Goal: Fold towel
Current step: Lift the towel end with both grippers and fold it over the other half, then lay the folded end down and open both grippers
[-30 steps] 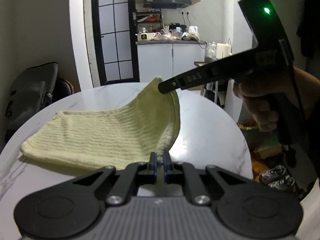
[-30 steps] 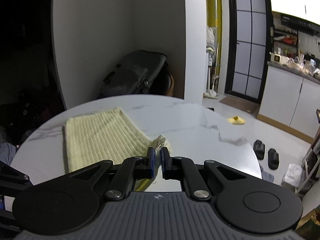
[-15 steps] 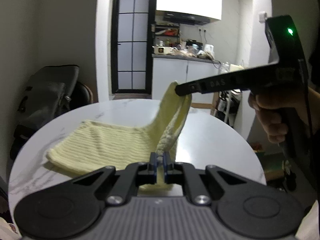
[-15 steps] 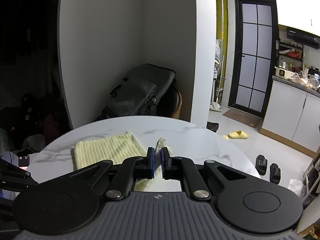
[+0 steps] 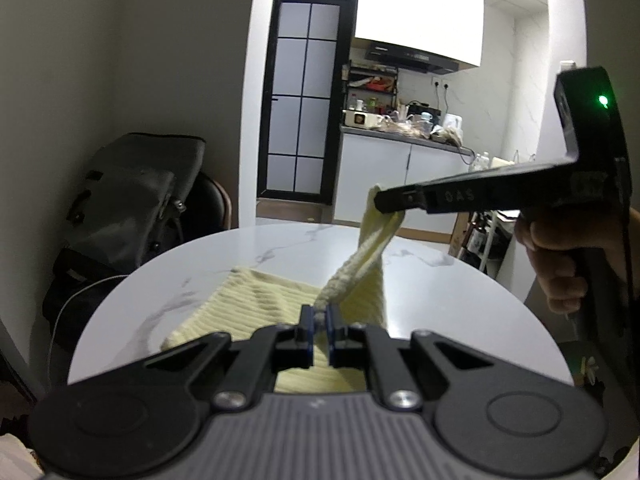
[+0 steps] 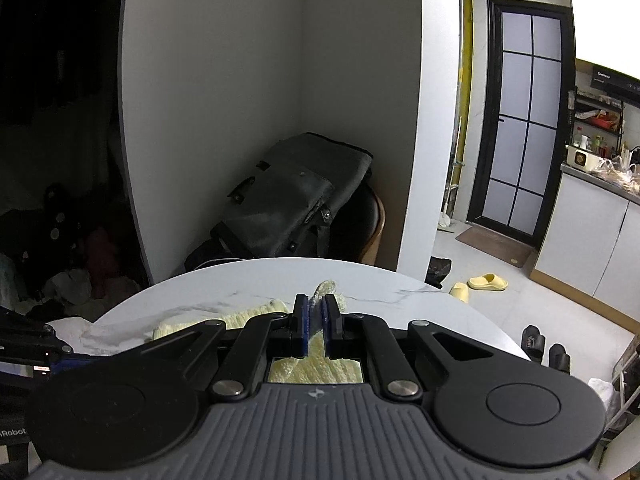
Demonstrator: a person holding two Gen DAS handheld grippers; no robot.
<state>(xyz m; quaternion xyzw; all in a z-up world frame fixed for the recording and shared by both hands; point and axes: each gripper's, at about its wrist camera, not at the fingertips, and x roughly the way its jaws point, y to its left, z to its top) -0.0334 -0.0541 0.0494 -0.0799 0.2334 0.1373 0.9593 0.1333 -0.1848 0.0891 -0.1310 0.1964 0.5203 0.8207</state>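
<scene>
we see one pale yellow ribbed towel (image 5: 260, 300), partly flat on the round white marble-patterned table (image 5: 440, 280) and partly lifted above it. our left gripper (image 5: 319, 318) has its blue-padded jaws pressed together on a towel edge, and from there a twisted strip of cloth rises to the right gripper (image 5: 384, 202), whose long black fingers pinch a second corner high over the table. only the left wrist view shows this whole span, along with the person's right hand (image 5: 560, 264) wrapped round the grip and a green light on the tool body.

the right wrist view gives the close look at the right gripper (image 6: 316, 320): its jaws are clamped on a fold of the towel (image 6: 248, 314), a fuzzy tip poking out beyond them, more cloth visible through the opening below. this view also shows what the other hides: two yellow slippers (image 6: 486, 282) and two black slippers (image 6: 546, 346) on the floor, and the left tool's dark edge at lower left.

both views share one dark grey bag (image 6: 296, 200) slumped on a chair against the wall, one black-framed glass door (image 6: 520, 128), and a white kitchen cabinet (image 5: 392, 168) whose counter holds a clutter of small items too small to count.
</scene>
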